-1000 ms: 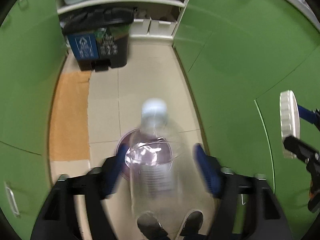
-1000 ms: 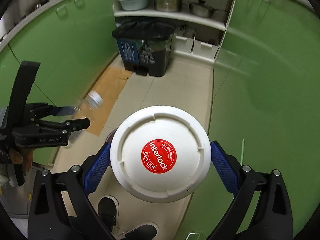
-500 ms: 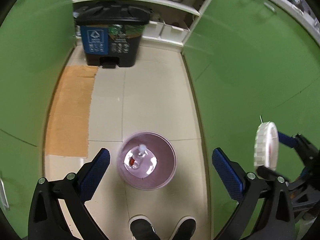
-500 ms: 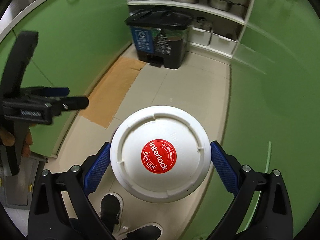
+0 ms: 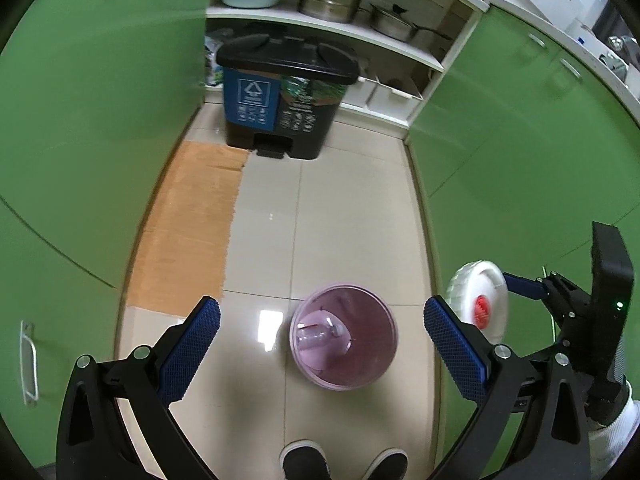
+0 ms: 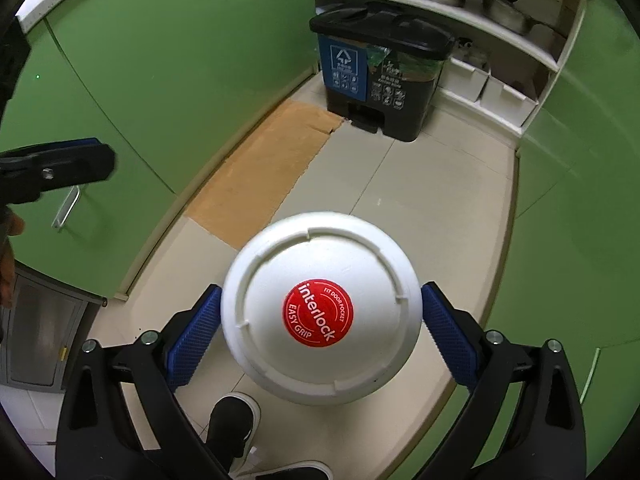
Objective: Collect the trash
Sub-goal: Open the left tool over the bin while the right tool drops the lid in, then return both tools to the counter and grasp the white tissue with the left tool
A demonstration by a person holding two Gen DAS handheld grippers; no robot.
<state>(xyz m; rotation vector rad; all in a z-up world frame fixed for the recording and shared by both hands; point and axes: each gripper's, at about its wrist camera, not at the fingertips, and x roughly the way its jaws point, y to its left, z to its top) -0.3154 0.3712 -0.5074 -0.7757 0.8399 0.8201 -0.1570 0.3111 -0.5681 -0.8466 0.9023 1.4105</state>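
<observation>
Clear plastic bottle lying inside pink bin; white red-stickered container between blue pads.

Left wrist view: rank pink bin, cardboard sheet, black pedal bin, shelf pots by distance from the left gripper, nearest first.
From the left gripper:
1. pink bin, just ahead between its fingers.
2. cardboard sheet, on the floor, left.
3. black pedal bin, far end of the floor.
4. shelf pots, above and behind it.

Both wrist views look steeply down the kitchen aisle, sharing the black bin.
</observation>
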